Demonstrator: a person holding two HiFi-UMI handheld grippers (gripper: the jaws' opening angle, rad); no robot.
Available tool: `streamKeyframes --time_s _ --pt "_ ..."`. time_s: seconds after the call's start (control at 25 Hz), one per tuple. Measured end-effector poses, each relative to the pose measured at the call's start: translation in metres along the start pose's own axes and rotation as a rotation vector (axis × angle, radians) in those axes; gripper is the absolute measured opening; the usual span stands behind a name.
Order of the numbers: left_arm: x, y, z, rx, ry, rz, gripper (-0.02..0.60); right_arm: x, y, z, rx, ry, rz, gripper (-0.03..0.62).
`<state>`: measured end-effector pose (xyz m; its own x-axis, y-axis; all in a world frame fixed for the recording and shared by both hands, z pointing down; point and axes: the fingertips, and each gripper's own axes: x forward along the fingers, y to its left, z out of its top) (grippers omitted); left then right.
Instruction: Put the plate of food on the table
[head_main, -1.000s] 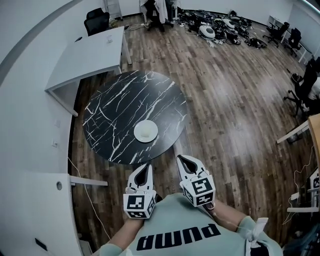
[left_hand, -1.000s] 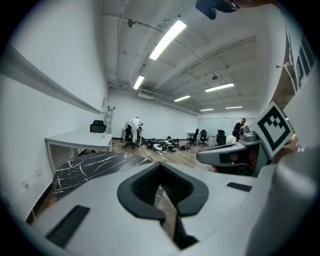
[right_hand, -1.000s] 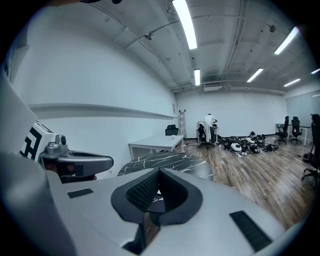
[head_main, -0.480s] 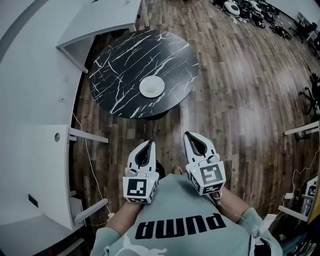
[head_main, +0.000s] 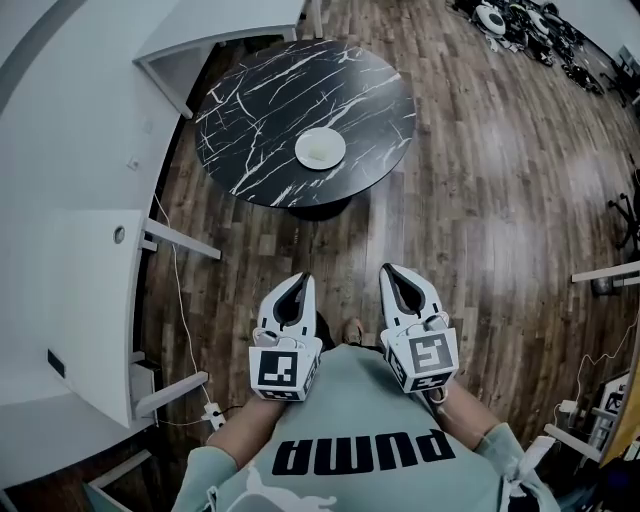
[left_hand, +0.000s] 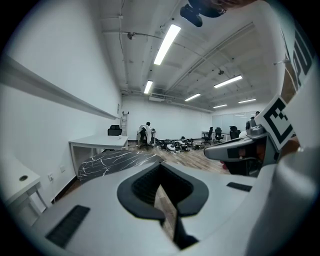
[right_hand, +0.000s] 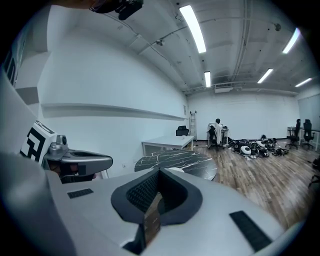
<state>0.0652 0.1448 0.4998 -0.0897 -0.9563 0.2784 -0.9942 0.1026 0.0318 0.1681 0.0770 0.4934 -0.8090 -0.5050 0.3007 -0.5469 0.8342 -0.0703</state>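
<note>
A white plate (head_main: 320, 149) with pale food on it rests on the round black marble table (head_main: 250, 100), toward the table's near edge. Both grippers are held close to my chest, well short of the table and above the wooden floor. My left gripper (head_main: 299, 280) is shut with nothing in it, and my right gripper (head_main: 391, 271) beside it is also shut and empty. In the right gripper view the plate (right_hand: 174, 170) peeks just over the jaw tips, on the table (right_hand: 192, 161). The left gripper view shows only the table (left_hand: 117, 161); the plate is hidden there.
A long white desk (head_main: 60, 250) runs along the left, with a cable (head_main: 172, 285) on the floor beside it. Another white desk (head_main: 220, 30) stands behind the round table. Chairs and a heap of equipment (head_main: 520, 25) lie far right. A person (right_hand: 217, 132) stands in the distance.
The table and plate have slid from the middle toward the top of the head view, so I stand farther from them. Both grippers stay shut, side by side near my chest.
</note>
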Motion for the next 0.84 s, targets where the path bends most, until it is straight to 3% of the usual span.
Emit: streamKeyframes --time_s 0.52,0.84 --pt "-0.041 0.0 -0.011 -0.032 -0.02 0.065 0.006 -0.022 0.024 -0.004 -0.029 -0.001 0.027 0.006" --pt "-0.052 0.0 -0.022 -0.032 -0.013 0.062 0.006 -0.024 0.032 -0.014 -0.033 0.005 0.034 0.006"
